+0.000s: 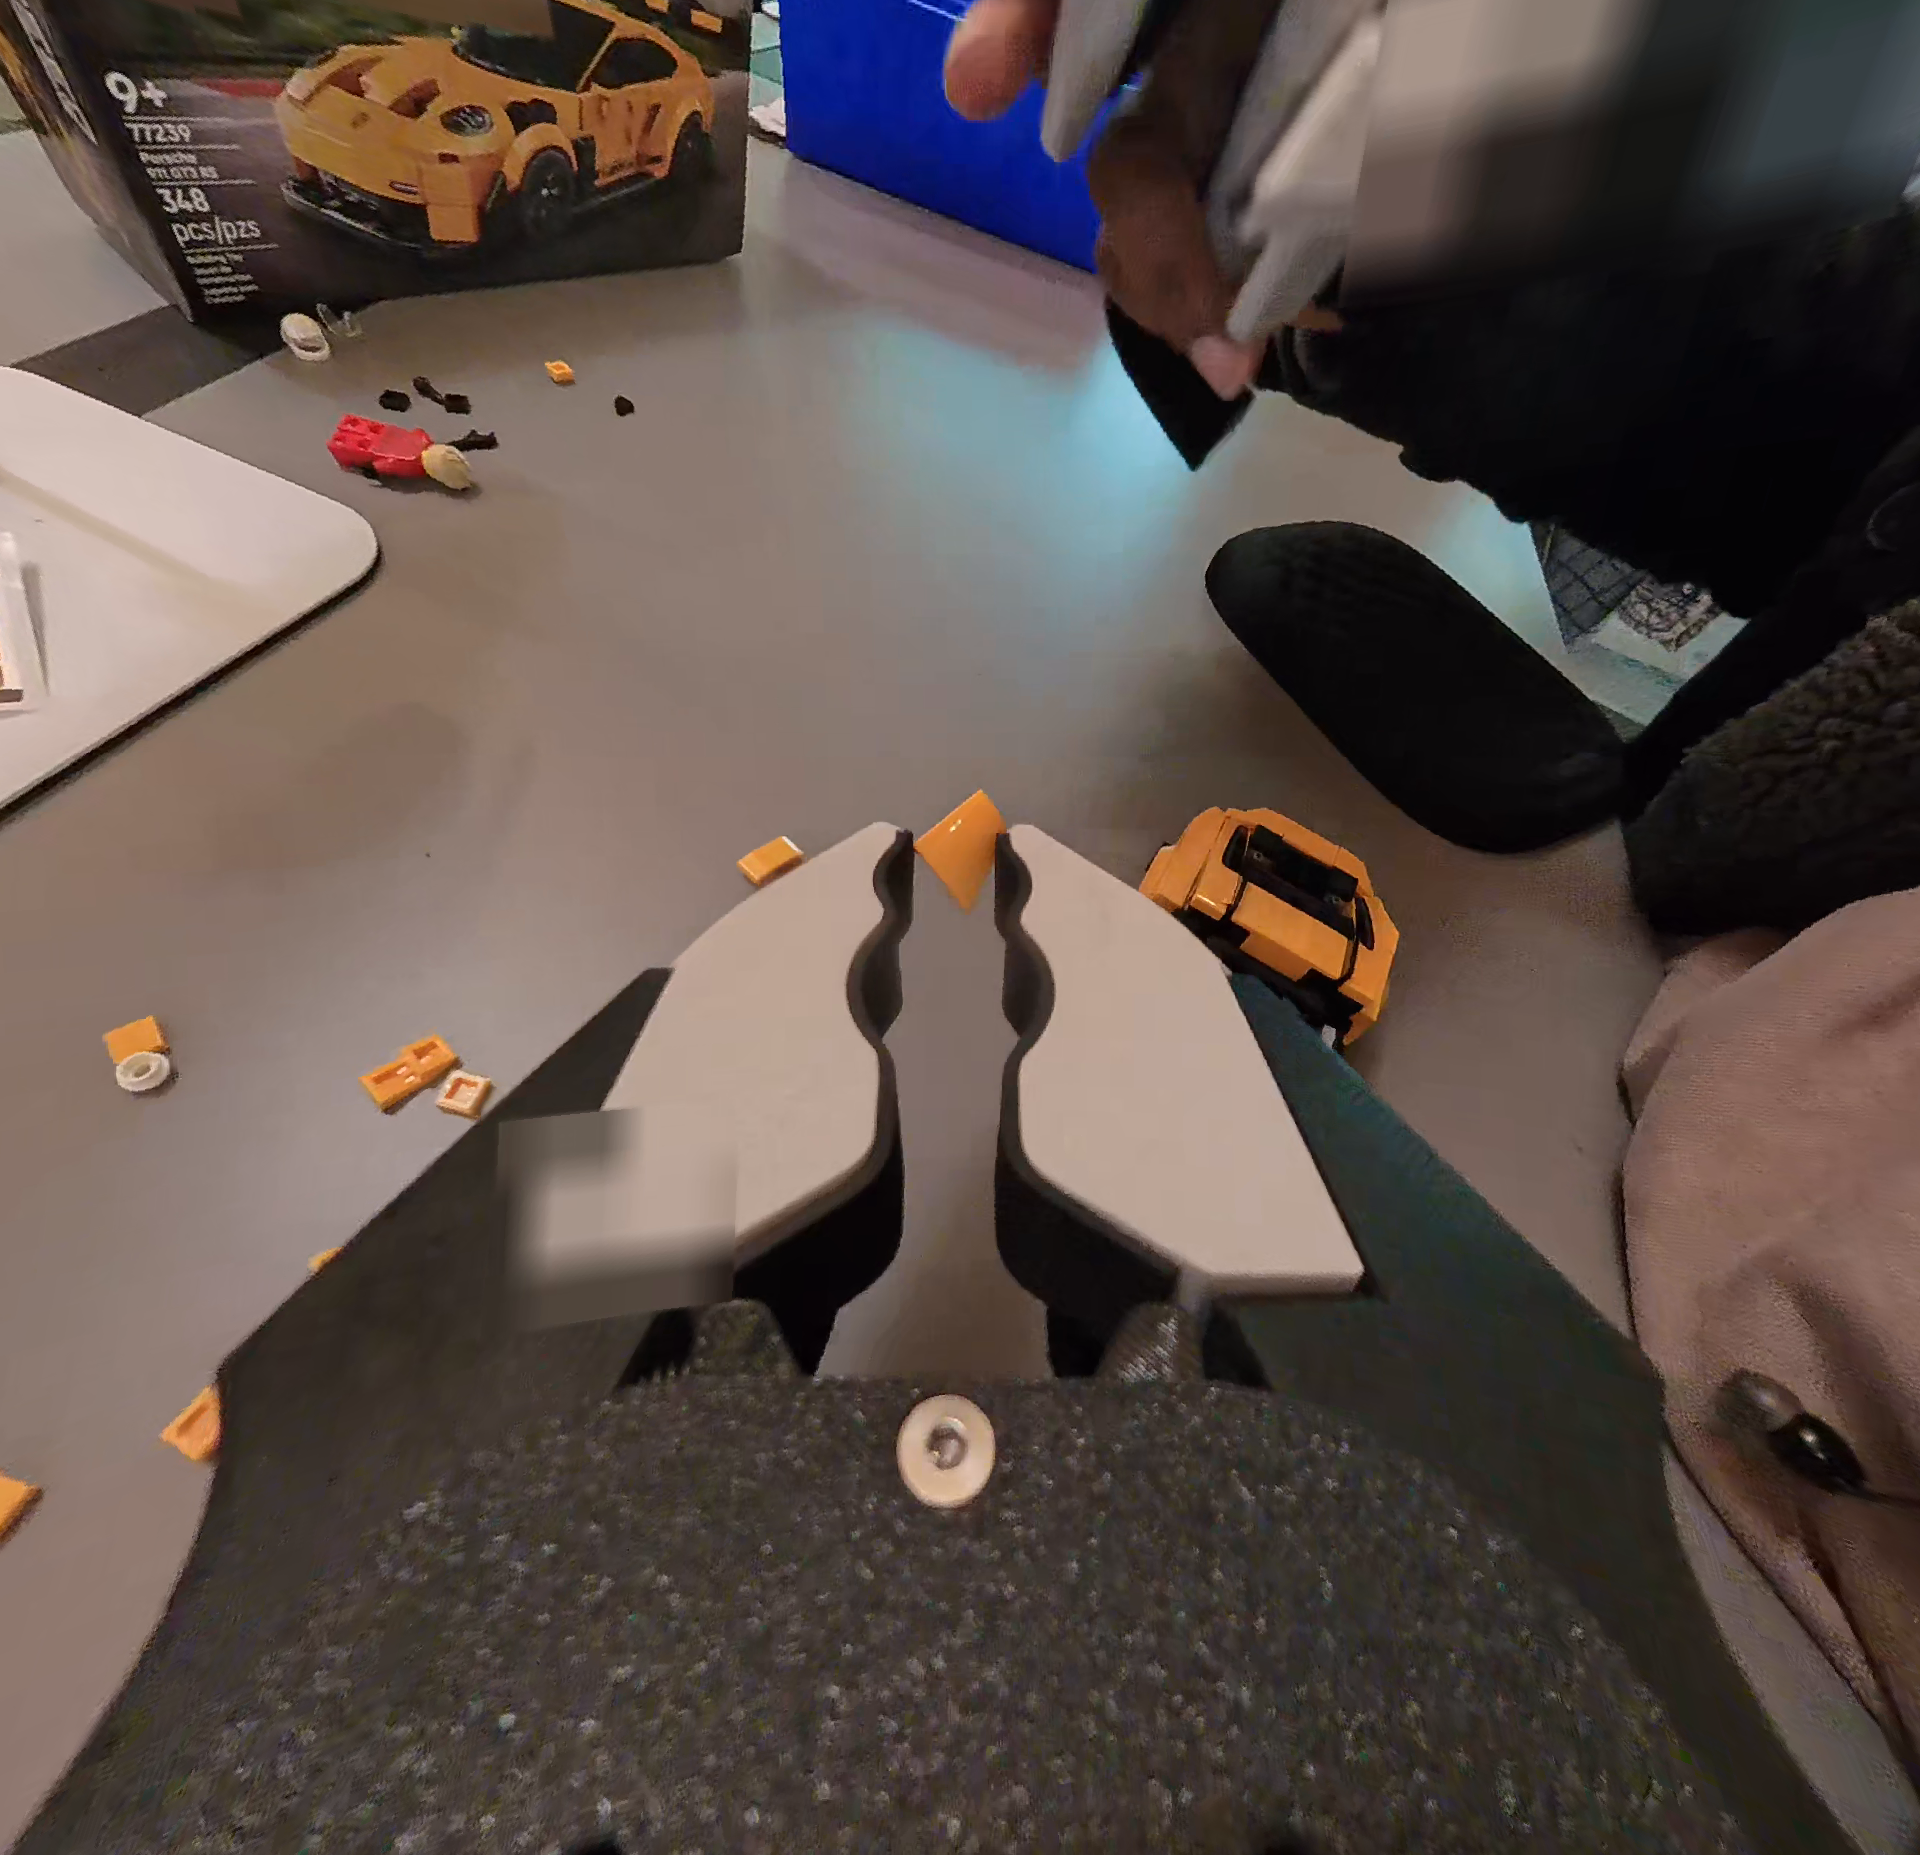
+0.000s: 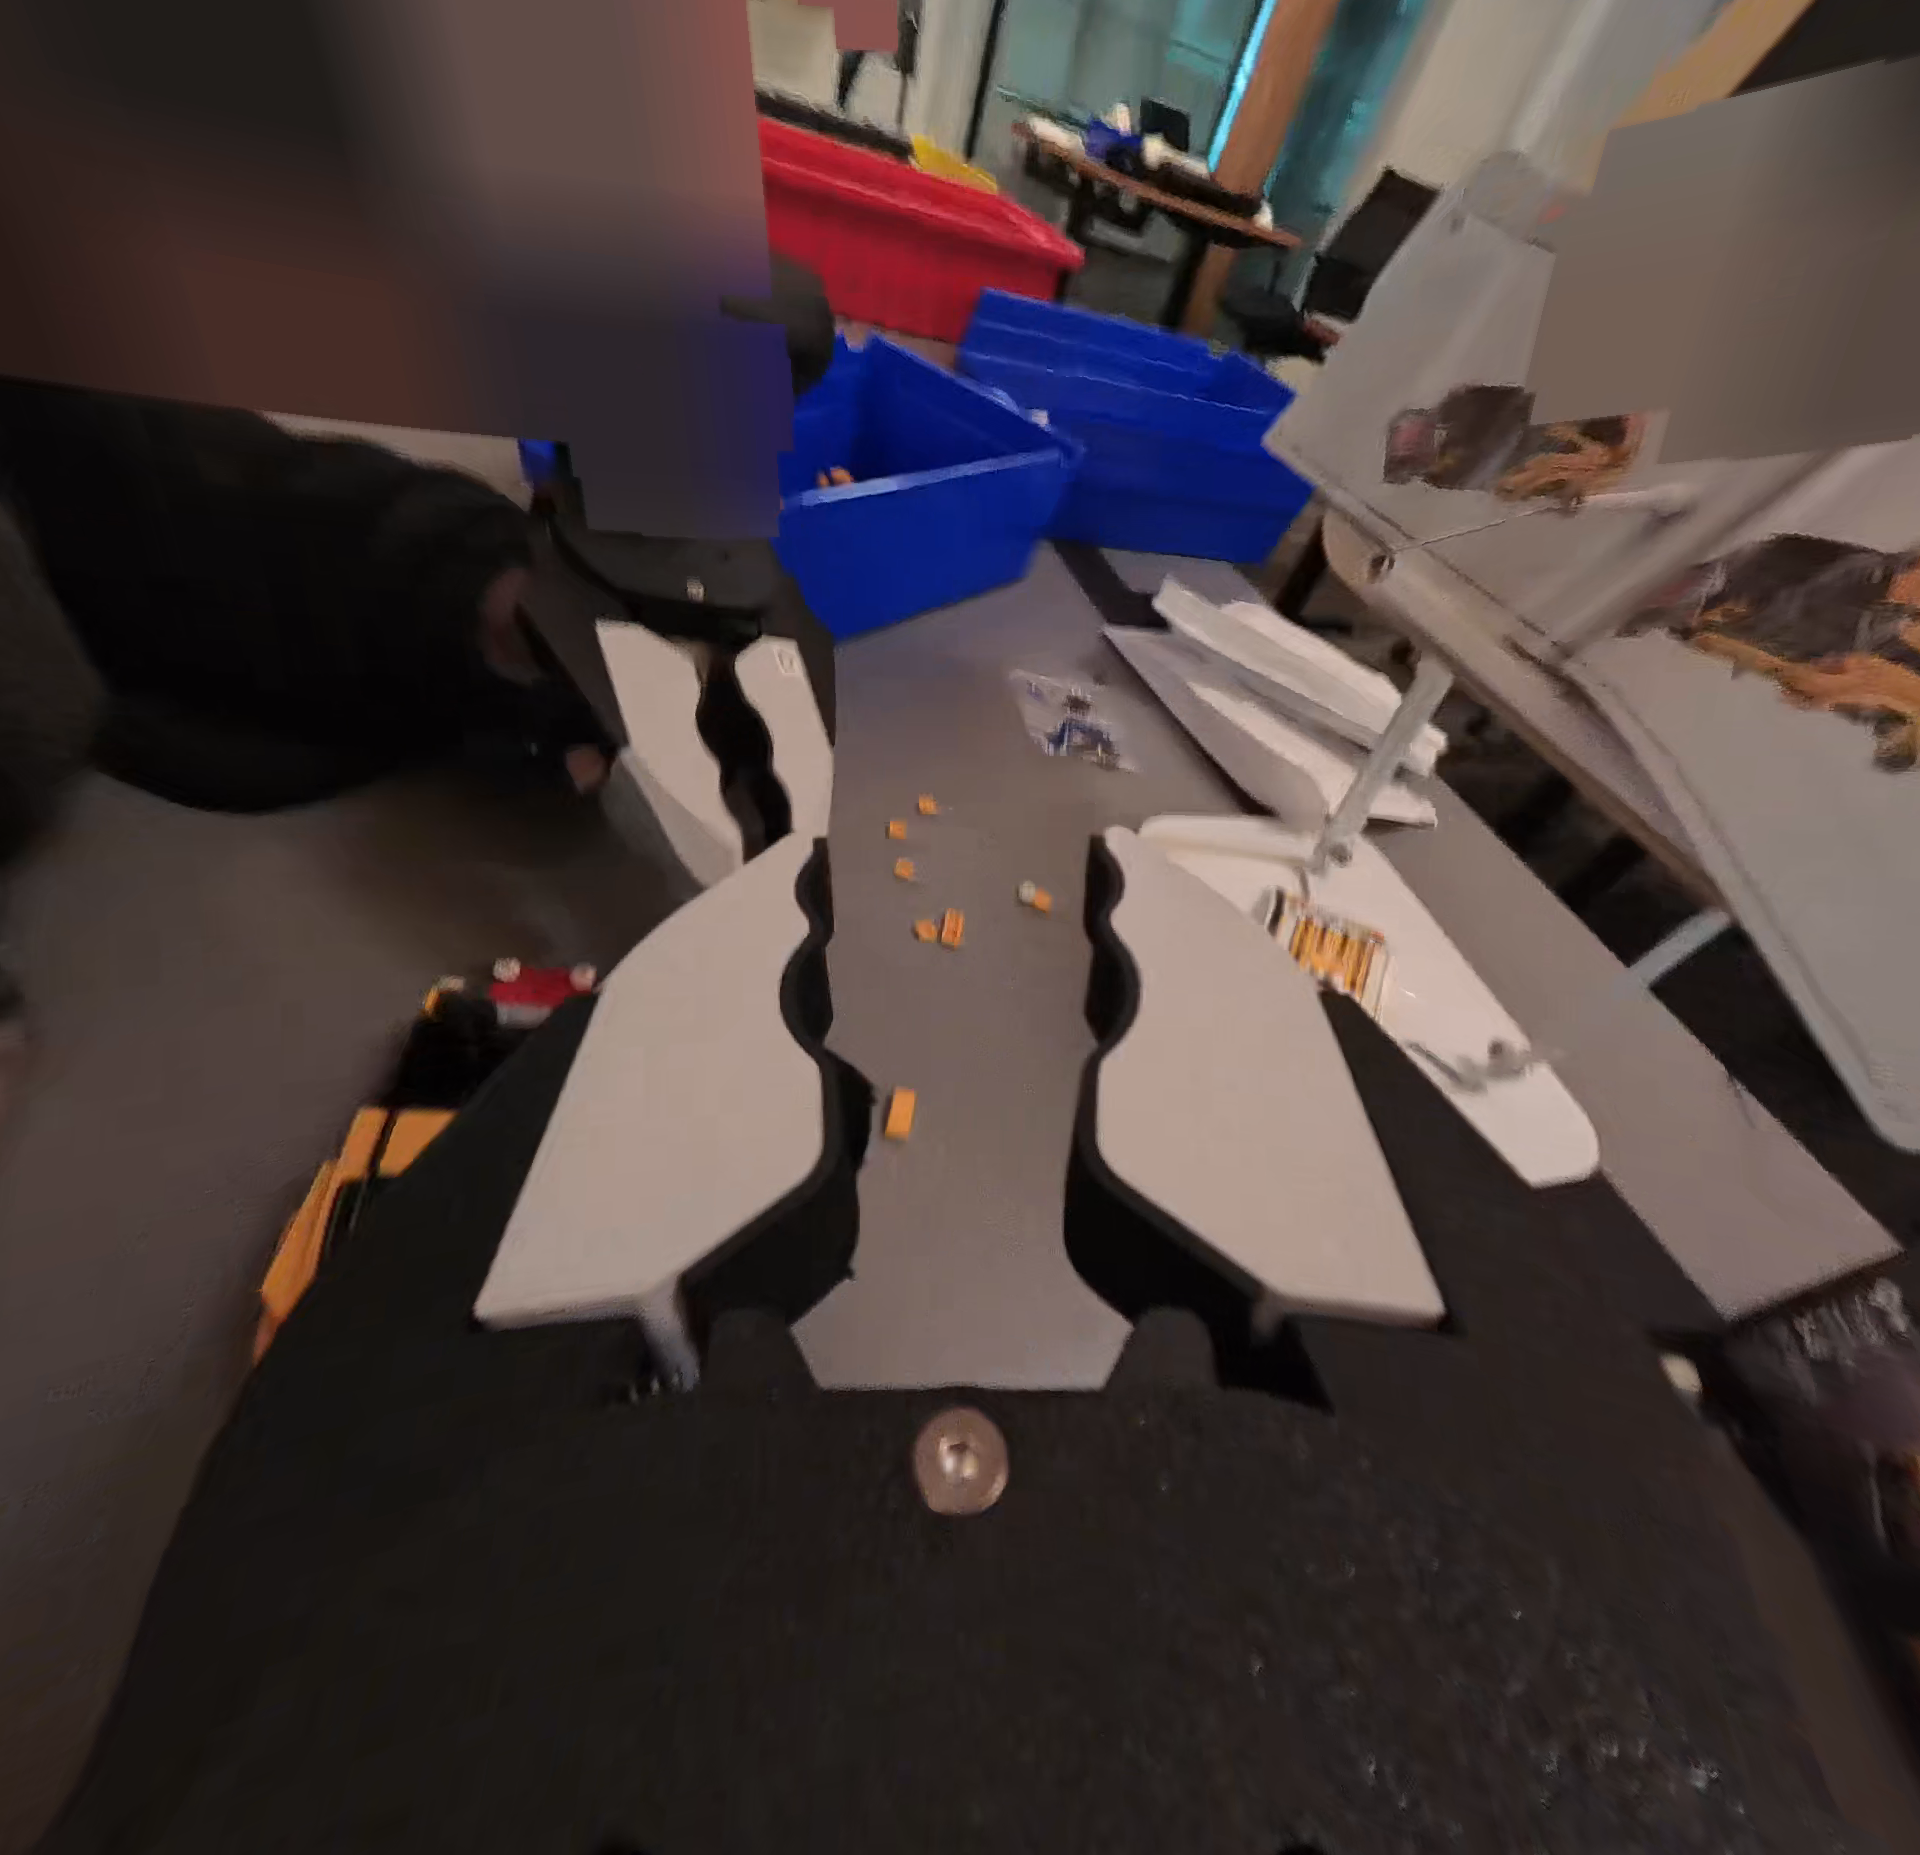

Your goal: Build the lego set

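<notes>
Pinching an orange tile (image 1: 961,855) by its edges, my left gripper (image 1: 954,849) hung above the desk (image 1: 727,610) near its edge beside the car (image 1: 1283,906); steady pressure mattered. My right gripper (image 2: 951,855) gaped, holding nothing.

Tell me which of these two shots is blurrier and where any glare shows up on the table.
Right wrist view: softer overall, with the small orange pieces and blue bins smeared. Left wrist view: sharp on the left claw gripping an orange tile, but the right claw above is motion-blurred; a pale bluish glare sits on the grey table. Both bend straight edges outward.
</notes>
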The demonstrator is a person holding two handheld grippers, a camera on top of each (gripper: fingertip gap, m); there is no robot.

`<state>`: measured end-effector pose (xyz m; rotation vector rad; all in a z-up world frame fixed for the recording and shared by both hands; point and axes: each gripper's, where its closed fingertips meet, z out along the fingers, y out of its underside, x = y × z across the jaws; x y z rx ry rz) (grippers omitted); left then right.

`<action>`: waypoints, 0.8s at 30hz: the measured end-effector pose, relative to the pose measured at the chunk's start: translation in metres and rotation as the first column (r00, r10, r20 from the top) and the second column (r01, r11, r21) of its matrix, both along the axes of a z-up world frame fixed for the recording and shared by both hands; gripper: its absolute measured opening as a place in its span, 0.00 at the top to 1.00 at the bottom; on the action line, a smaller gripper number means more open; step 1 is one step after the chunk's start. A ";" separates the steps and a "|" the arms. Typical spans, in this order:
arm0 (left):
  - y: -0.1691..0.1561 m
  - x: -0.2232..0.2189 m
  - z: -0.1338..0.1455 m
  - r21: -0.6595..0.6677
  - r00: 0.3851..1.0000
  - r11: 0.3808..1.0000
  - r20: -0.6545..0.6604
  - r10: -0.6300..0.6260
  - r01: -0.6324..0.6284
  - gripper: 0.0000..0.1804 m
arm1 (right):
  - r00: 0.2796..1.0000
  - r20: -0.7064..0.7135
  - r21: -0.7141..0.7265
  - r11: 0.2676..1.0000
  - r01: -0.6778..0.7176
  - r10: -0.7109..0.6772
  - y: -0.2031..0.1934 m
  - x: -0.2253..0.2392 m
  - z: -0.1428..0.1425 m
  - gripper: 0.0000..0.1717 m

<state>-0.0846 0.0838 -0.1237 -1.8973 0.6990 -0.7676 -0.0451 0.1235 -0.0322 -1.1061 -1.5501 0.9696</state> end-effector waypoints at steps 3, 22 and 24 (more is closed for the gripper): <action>-0.002 0.002 -0.001 0.007 1.000 1.000 -0.015 -0.013 0.013 0.92 | 0.989 0.145 0.002 1.000 -0.012 0.012 -0.025 0.018 -0.038 0.76; -0.010 0.010 -0.001 0.039 0.995 0.998 -0.084 -0.048 0.051 0.92 | 0.799 0.598 0.174 0.962 -0.211 0.067 -0.093 0.028 -0.156 0.57; -0.011 0.010 0.001 0.048 0.995 0.997 -0.083 -0.053 0.057 0.92 | 0.768 0.624 0.023 0.979 -0.205 0.146 -0.091 0.028 -0.151 0.57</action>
